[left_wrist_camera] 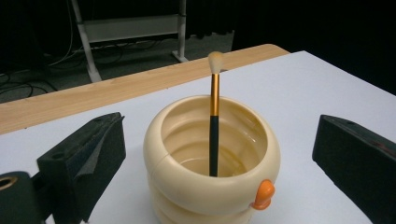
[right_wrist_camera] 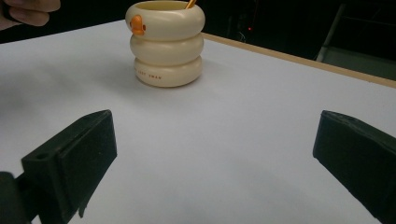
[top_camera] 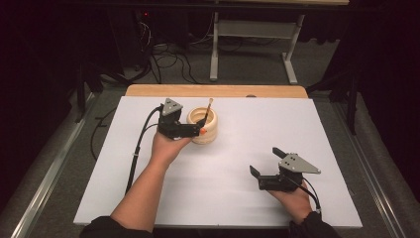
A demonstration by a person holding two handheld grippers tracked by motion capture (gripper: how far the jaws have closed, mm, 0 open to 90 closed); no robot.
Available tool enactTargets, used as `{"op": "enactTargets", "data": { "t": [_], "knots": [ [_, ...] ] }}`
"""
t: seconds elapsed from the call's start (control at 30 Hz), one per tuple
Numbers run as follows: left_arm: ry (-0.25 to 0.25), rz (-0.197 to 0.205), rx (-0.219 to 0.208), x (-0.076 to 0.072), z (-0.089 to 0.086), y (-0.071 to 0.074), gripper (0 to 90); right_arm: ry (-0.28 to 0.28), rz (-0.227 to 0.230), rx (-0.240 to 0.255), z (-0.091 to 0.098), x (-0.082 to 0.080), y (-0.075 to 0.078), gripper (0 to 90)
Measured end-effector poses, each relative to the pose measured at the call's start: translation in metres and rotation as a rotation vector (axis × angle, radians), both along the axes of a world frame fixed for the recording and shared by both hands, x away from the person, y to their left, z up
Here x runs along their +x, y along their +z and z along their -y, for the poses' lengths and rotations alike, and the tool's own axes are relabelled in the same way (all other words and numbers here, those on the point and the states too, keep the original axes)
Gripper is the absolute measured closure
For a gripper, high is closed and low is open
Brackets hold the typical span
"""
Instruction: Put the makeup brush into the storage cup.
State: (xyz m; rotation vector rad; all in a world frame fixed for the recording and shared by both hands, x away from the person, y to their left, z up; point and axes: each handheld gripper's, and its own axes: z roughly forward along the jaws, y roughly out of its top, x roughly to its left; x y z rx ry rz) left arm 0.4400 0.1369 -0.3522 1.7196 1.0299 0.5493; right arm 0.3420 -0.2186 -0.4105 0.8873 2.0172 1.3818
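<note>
The brush (left_wrist_camera: 214,123) stands in the cup (left_wrist_camera: 211,186); the left hand-held gripper (top_camera: 200,130) beside it and the right hand-held gripper (top_camera: 265,161) are both open.

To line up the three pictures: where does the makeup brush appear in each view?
High view: the brush leans in the cream ringed cup, upper middle, by the left claw.
Left gripper view: centre, upright in the cup, bristles up, between open jaws.
Right gripper view: top centre, its gold tip shows above the cup rim.
Shared landmark: the cup's orange beak.
</note>
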Motion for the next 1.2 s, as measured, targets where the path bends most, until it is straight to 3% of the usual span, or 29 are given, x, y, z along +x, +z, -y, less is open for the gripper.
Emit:
{"op": "enactTargets", "data": {
  "t": [0.3,0.37,0.5,0.7,1.2],
  "knots": [
    [-0.008,-0.004,0.011,-0.011,-0.005,-0.002,3.3,-0.003,-0.03,0.012,-0.001,0.005,-0.004,1.2],
    [-0.007,-0.005,-0.003,-0.013,-0.008,-0.005,3.3,0.005,-0.029,-0.005,-0.002,0.005,-0.005,1.2],
    [-0.007,-0.018,-0.004,-0.019,-0.011,-0.013,3.3,0.0,-0.025,0.01,-0.002,0.003,-0.003,1.2],
    [-0.008,-0.014,-0.012,-0.035,-0.023,-0.02,3.4,0.005,-0.004,-0.003,-0.005,0.002,-0.002,1.2],
    [0.016,0.01,-0.017,-0.084,-0.065,-0.038,3.4,-0.003,-0.009,-0.009,-0.005,-0.002,-0.001,1.1]
  ]
}}
